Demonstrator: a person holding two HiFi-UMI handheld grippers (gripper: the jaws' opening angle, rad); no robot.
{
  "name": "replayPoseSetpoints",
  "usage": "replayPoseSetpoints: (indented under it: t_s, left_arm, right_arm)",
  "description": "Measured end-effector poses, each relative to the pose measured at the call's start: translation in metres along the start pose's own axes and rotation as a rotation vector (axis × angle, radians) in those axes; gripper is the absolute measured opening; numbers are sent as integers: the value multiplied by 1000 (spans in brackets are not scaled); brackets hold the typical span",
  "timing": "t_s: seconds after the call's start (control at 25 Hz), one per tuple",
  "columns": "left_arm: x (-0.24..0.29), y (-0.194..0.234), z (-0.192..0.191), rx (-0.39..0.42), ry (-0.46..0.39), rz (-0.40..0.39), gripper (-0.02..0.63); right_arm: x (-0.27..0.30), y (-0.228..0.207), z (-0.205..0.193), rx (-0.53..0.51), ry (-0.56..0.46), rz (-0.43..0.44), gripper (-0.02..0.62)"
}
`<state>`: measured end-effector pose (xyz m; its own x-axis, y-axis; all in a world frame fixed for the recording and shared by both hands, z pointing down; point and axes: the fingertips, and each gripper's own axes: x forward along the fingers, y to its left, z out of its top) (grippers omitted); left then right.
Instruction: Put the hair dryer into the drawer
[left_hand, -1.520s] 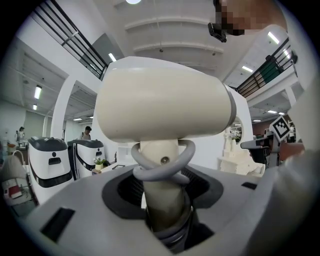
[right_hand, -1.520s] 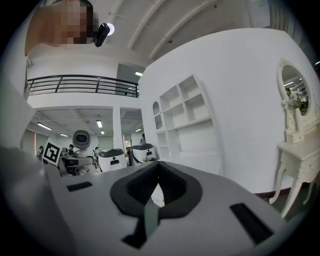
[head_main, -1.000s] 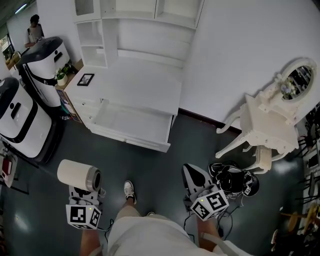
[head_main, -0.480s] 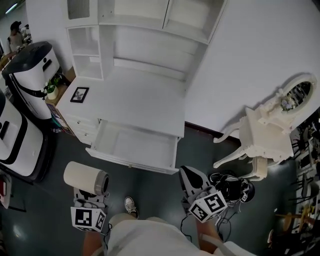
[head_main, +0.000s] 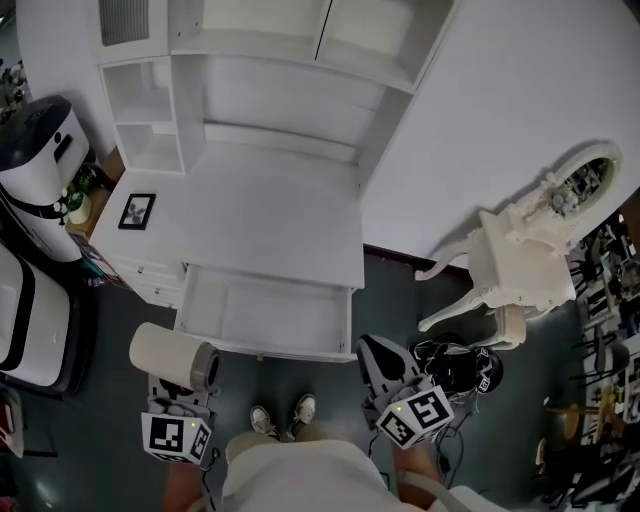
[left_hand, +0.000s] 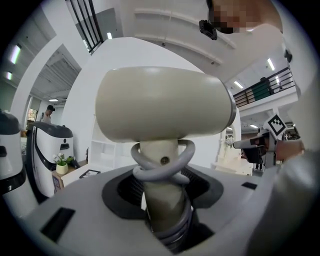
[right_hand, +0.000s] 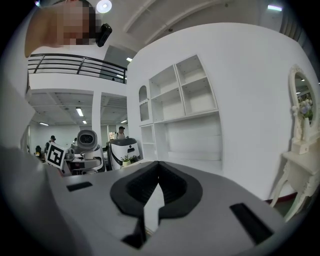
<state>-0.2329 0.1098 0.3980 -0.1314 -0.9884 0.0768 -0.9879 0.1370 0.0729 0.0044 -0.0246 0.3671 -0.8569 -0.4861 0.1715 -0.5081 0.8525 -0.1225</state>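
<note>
**At the Drawer's Edge, Dryer Not Yet In**

Nearest the person, the left gripper (head_main: 183, 392) was clamped on the handle of the beige, barrel-shaped plastic hair dryer (head_main: 170, 355), with its grey cord looped round that handle. The right gripper (head_main: 386, 362) had its jaws together on nothing. Just ahead of the feet lay the open, shallow white drawer (head_main: 262, 350), which a second before had been well off across the dark floor. Beyond it stood the white desk top (head_main: 260, 220). The approach looked finished. Lowering the dryer into the drawer remained.

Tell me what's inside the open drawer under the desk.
Only the drawer's bare white bottom shows; nothing lies in it. Its back part runs under the desk top, so that stretch is hidden.
</note>
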Motion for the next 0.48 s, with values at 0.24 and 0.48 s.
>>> replayPoseSetpoints:
  t_s: [0.24,0.48]
  left_arm:
    - [46,-11,-2,11,6,-44,213]
    - [73,-14,8,52,23,-37,213]
  right_arm:
    - [19,-29,4,7,-20,-14,8]
    - [52,-56,18,12,-51,22,8]
